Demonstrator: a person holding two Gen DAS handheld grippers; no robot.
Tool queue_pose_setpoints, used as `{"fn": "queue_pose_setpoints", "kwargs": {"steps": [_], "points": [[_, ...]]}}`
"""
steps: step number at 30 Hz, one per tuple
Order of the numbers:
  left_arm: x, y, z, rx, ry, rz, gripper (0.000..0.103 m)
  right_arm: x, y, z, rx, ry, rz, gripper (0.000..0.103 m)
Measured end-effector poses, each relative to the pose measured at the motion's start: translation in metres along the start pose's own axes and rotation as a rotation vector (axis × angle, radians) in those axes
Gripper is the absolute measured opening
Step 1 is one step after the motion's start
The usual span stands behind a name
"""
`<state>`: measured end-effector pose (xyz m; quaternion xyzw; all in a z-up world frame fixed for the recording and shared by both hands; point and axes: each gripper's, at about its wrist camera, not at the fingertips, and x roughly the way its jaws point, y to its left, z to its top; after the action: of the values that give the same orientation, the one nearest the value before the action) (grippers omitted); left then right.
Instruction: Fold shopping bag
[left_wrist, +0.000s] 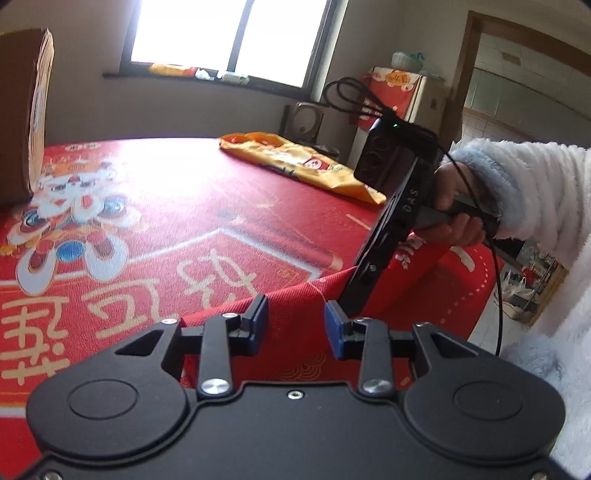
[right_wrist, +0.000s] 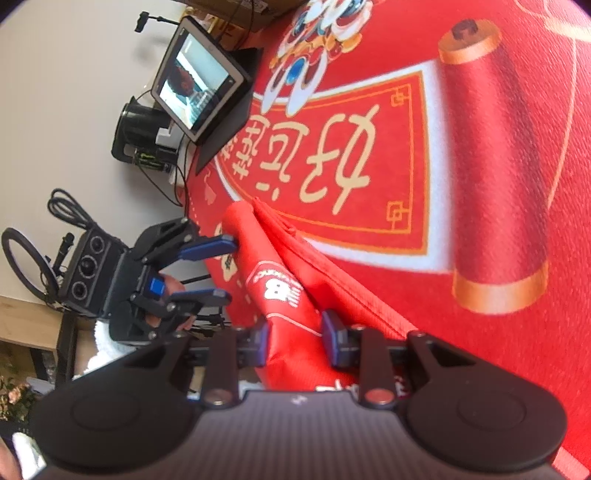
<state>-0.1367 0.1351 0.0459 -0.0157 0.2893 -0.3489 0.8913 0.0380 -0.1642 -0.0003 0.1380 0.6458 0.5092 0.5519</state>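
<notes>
**Red bag pinched at the table's edge**

The right gripper (right_wrist: 295, 338) pinched a bunched fold of the red shopping bag (right_wrist: 280, 284); its lower part was hidden behind the gripper body. The left gripper (left_wrist: 296, 314) stood part spread around the bag's edge; whether its pads pressed the cloth was unclear. The bag, creased, with a white logo, lay on the red printed tablecloth (right_wrist: 480, 184).

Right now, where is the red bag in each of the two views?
Left wrist view: the red bag is at bottom centre, between the left gripper's fingers and under the right gripper.
Right wrist view: the bag runs from centre to bottom centre, between the right gripper's fingers; the left gripper is at its left edge.
Shared landmark: the scroll print on the tablecloth.
</notes>
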Motion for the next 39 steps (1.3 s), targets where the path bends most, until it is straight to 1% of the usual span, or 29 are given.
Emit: {"fn": "queue_pose_setpoints", "kwargs": {"steps": [2,5,8,9,11,12,13,16,17,18,19,20,22,24,25,26,27,28,29,32,33,35,38,39], "points": [[0.002,-0.001,0.001,0.004,0.011,0.009,0.035,0.0,-0.001,0.001,0.004,-0.003,0.002,0.026],[0.003,0.0,0.001,0.014,0.011,0.016,0.034,-0.001,0.004,0.001,-0.045,-0.017,-0.016,0.025],[0.003,-0.002,-0.001,0.031,0.005,0.023,0.034,-0.003,0.015,-0.002,-0.145,-0.053,-0.063,0.025],[0.004,-0.002,-0.002,0.038,0.002,0.026,0.034,-0.003,0.022,-0.005,-0.198,-0.071,-0.091,0.025],[0.004,-0.004,-0.003,0.054,-0.004,0.035,0.034,-0.003,0.034,-0.012,-0.304,-0.105,-0.154,0.026],[0.004,-0.006,-0.004,0.067,-0.007,0.042,0.034,-0.002,0.044,-0.018,-0.387,-0.131,-0.205,0.027],[0.005,-0.008,-0.005,0.079,-0.009,0.049,0.034,-0.001,0.05,-0.022,-0.438,-0.15,-0.241,0.028],[0.007,-0.011,-0.007,0.101,-0.012,0.063,0.034,0.002,0.063,-0.035,-0.555,-0.192,-0.33,0.033],[0.007,-0.012,-0.007,0.111,-0.014,0.069,0.034,0.003,0.066,-0.038,-0.58,-0.203,-0.359,0.04],[0.007,-0.013,-0.008,0.119,-0.016,0.074,0.035,0.005,0.072,-0.044,-0.635,-0.226,-0.423,0.052],[0.007,-0.013,-0.009,0.118,-0.018,0.075,0.035,0.008,0.078,-0.05,-0.689,-0.243,-0.477,0.055],[0.007,-0.013,-0.01,0.118,-0.02,0.075,0.035,0.011,0.086,-0.058,-0.762,-0.261,-0.538,0.055],[0.006,-0.013,-0.011,0.122,-0.026,0.075,0.035,0.016,0.099,-0.07,-0.87,-0.287,-0.623,0.055],[0.006,-0.013,-0.011,0.125,-0.029,0.076,0.035,0.02,0.109,-0.08,-0.96,-0.299,-0.688,0.055],[0.006,-0.013,-0.011,0.126,-0.03,0.076,0.035,0.023,0.115,-0.088,-1.028,-0.289,-0.729,0.055],[0.006,-0.013,-0.011,0.126,-0.032,0.075,0.035,0.028,0.12,-0.094,-1.084,-0.254,-0.748,0.056],[0.006,-0.013,-0.011,0.124,-0.033,0.073,0.035,0.035,0.128,-0.103,-1.161,-0.202,-0.774,0.057],[0.006,-0.012,-0.011,0.122,-0.034,0.071,0.035,0.041,0.13,-0.107,-1.199,-0.175,-0.793,0.057],[0.006,-0.012,-0.011,0.119,-0.035,0.07,0.035,0.047,0.132,-0.111,-1.241,-0.143,-0.821,0.061],[0.006,-0.012,-0.012,0.116,-0.041,0.07,0.035,0.07,0.13,-0.122,-1.399,-0.057,-0.955,0.06],[0.006,-0.012,-0.013,0.113,-0.045,0.068,0.035,0.08,0.128,-0.124,-1.449,-0.014,-1.012,0.06],[0.005,-0.01,-0.013,0.108,-0.048,0.064,0.035,0.087,0.126,-0.124,-1.478,0.021,-1.047,0.06],[0.005,-0.01,-0.014,0.11,-0.051,0.061,0.035,0.101,0.125,-0.123,-1.553,0.075,-1.1,0.055],[0.005,-0.009,-0.014,0.11,-0.053,0.058,0.035,0.105,0.125,-0.122,-1.578,0.094,-1.113,0.055]]}}
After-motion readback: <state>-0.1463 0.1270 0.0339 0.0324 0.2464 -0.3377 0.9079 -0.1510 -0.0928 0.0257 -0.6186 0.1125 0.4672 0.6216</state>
